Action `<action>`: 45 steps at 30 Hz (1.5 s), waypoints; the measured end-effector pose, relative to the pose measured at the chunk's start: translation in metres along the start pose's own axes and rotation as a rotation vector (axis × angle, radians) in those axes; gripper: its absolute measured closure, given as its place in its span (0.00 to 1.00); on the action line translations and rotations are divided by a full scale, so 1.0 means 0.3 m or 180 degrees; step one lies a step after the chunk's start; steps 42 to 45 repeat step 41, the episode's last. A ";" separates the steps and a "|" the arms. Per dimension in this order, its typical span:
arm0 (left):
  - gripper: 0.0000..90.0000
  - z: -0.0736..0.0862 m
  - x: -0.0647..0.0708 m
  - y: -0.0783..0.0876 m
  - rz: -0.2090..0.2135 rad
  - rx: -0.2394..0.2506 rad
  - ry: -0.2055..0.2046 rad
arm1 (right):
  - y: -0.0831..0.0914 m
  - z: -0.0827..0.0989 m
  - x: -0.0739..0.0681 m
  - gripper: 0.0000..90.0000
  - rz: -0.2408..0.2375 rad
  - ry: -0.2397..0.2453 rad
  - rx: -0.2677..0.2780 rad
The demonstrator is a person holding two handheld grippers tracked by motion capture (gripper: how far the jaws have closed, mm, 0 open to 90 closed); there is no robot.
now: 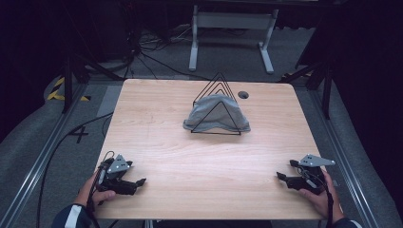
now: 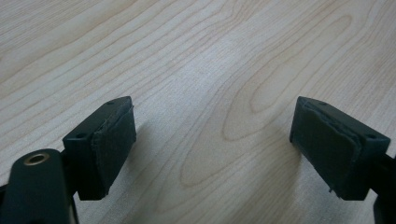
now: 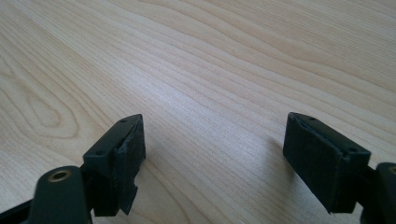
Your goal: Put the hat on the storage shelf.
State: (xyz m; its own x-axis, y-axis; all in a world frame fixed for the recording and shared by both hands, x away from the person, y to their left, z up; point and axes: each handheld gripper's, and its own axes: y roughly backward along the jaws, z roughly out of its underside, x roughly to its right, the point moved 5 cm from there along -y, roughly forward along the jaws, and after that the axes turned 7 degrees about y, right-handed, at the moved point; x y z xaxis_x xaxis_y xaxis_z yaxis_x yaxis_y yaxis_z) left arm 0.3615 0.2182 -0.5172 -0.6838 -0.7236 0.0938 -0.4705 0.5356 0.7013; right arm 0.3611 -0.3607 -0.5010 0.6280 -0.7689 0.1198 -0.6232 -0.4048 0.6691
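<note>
The light wood-grain table (image 1: pixel 157 123) is the biggest thing here. On it, toward 12 o'clock from the person, stands the black wire triangular rack (image 1: pixel 219 80) with a crumpled grey cloth (image 1: pixel 209 111) draped in and over its front slots; the cloth's lower edge spills onto the tabletop. That rack is the only container, and the cloth is all it holds.

The left gripper (image 1: pixel 139 182) rests on the table at about 7 o'clock, the right gripper (image 1: pixel 280 176) at about 5 o'clock, both well apart from the cloth. Both have their jaws spread wide with nothing but bare wood between them.

My take on doing the next bit well: come in from both sides, pinch the cloth at its two lower corners rather than the bunched middle, and lift straight up so the fabric doesn't snag a wire and drag the light rack along.
</note>
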 end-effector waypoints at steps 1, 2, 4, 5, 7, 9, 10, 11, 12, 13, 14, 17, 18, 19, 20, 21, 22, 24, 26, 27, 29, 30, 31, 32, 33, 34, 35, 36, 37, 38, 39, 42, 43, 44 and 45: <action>0.16 0.000 0.000 0.001 0.0002 -0.0012 -0.0005 | 0.000 0.000 0.000 0.24 0.0000 0.0000 -0.0002; 0.16 0.001 0.001 0.001 0.0004 -0.0011 0.0006 | 0.000 0.000 0.000 0.24 -0.0001 -0.0003 -0.0001; 0.16 0.001 0.002 0.000 0.0007 -0.0009 0.0021 | -0.001 0.000 0.000 0.23 -0.0001 -0.0005 -0.0002; 0.16 0.001 0.002 -0.001 0.0006 0.0011 0.0025 | -0.001 0.000 0.000 0.23 -0.0001 -0.0005 -0.0002; 0.16 0.001 0.002 0.000 0.0008 -0.0010 0.0021 | -0.001 0.000 0.000 0.23 -0.0001 -0.0004 -0.0002; 0.16 0.001 0.002 -0.001 0.0004 0.0002 0.0024 | -0.001 0.000 0.000 0.23 -0.0001 -0.0004 -0.0002; 0.16 0.001 0.002 0.000 0.0007 -0.0006 0.0021 | -0.001 0.000 0.000 0.23 0.0000 -0.0005 -0.0003; 0.16 0.001 0.002 0.000 0.0006 -0.0009 0.0021 | 0.000 0.000 0.001 0.23 0.0002 -0.0006 -0.0003; 0.16 0.001 0.002 0.000 0.0006 -0.0010 0.0021 | 0.000 0.000 0.001 0.23 0.0004 -0.0010 -0.0003; 0.16 0.001 0.002 0.000 0.0006 -0.0010 0.0023 | 0.000 0.000 0.001 0.23 0.0005 -0.0012 -0.0003; 0.16 0.001 0.002 0.000 0.0006 -0.0011 0.0021 | 0.000 0.000 0.001 0.23 0.0006 -0.0012 -0.0003; 0.16 0.001 0.002 0.000 0.0005 -0.0010 0.0020 | 0.000 0.000 0.001 0.23 0.0007 -0.0013 -0.0004; 0.16 0.001 0.002 0.000 0.0005 -0.0010 0.0021 | 0.000 0.000 0.001 0.23 0.0007 -0.0013 -0.0003; 0.16 0.001 0.002 0.000 0.0006 -0.0010 0.0020 | 0.000 0.000 0.001 0.23 0.0006 -0.0013 -0.0004; 0.16 0.001 0.002 0.000 0.0006 -0.0010 0.0021 | 0.000 0.000 0.001 0.23 0.0007 -0.0012 -0.0003; 0.16 0.001 0.002 0.000 0.0005 -0.0010 0.0021 | 0.000 0.000 0.001 0.23 0.0007 -0.0012 -0.0003; 0.16 0.001 0.002 0.000 0.0006 -0.0011 0.0022 | 0.000 0.000 0.001 0.23 0.0007 -0.0012 -0.0003; 0.16 0.001 0.002 0.000 0.0006 -0.0010 0.0023 | 0.000 0.000 0.001 0.23 0.0007 -0.0013 -0.0003; 0.16 0.001 0.002 0.000 0.0006 -0.0010 0.0021 | 0.000 0.000 0.001 0.23 0.0006 -0.0013 -0.0004; 0.16 0.001 0.002 0.000 0.0005 -0.0011 0.0020 | 0.000 0.000 0.001 0.23 0.0007 -0.0012 -0.0003; 0.16 0.000 0.001 0.000 0.0010 -0.0017 0.0005 | 0.000 0.000 0.001 0.23 0.0007 -0.0013 -0.0003; 0.16 0.000 0.001 -0.001 0.0013 -0.0017 0.0008 | 0.000 0.000 0.001 0.23 0.0007 -0.0012 -0.0003; 0.16 -0.001 0.001 -0.001 0.0013 -0.0017 0.0008 | 0.000 0.000 0.001 0.23 0.0006 -0.0012 -0.0003; 0.16 -0.001 0.001 -0.001 0.0013 -0.0017 0.0008 | 0.000 0.000 0.001 0.23 0.0007 -0.0013 -0.0003; 0.16 -0.001 0.001 -0.001 0.0013 -0.0017 0.0006 | 0.000 0.000 0.001 0.23 0.0006 -0.0013 -0.0003; 0.16 -0.001 0.001 -0.001 0.0012 -0.0016 0.0008 | 0.000 0.000 0.001 0.23 0.0007 -0.0012 -0.0003; 0.16 -0.001 0.001 -0.001 0.0013 -0.0018 0.0007 | 0.000 0.001 0.001 0.23 0.0008 -0.0014 -0.0004; 0.16 -0.001 0.001 -0.001 0.0013 -0.0017 0.0007 | 0.000 0.001 0.002 0.23 0.0011 -0.0016 -0.0004; 0.16 -0.001 0.001 -0.001 0.0013 -0.0017 0.0008 | 0.000 0.001 0.002 0.23 0.0013 -0.0013 -0.0004; 0.16 -0.001 0.001 -0.001 0.0013 -0.0017 0.0008 | 0.000 0.001 0.002 0.23 0.0013 -0.0013 -0.0004; 0.16 -0.001 0.001 -0.002 0.0012 -0.0016 0.0009 | 0.000 0.001 0.002 0.23 0.0014 -0.0014 -0.0004; 0.15 -0.001 0.001 -0.002 0.0011 -0.0019 0.0003 | 0.001 0.001 0.003 0.23 0.0017 -0.0014 -0.0004; 0.15 -0.001 0.001 -0.002 0.0011 -0.0019 0.0003 | 0.001 0.001 0.003 0.23 0.0017 -0.0014 -0.0004; 0.15 -0.001 0.001 -0.002 0.0011 -0.0019 0.0003 | 0.001 0.001 0.003 0.23 0.0017 -0.0014 -0.0004; 0.15 -0.001 0.001 -0.002 0.0011 -0.0019 0.0003 | 0.001 0.001 0.003 0.23 0.0017 -0.0014 -0.0004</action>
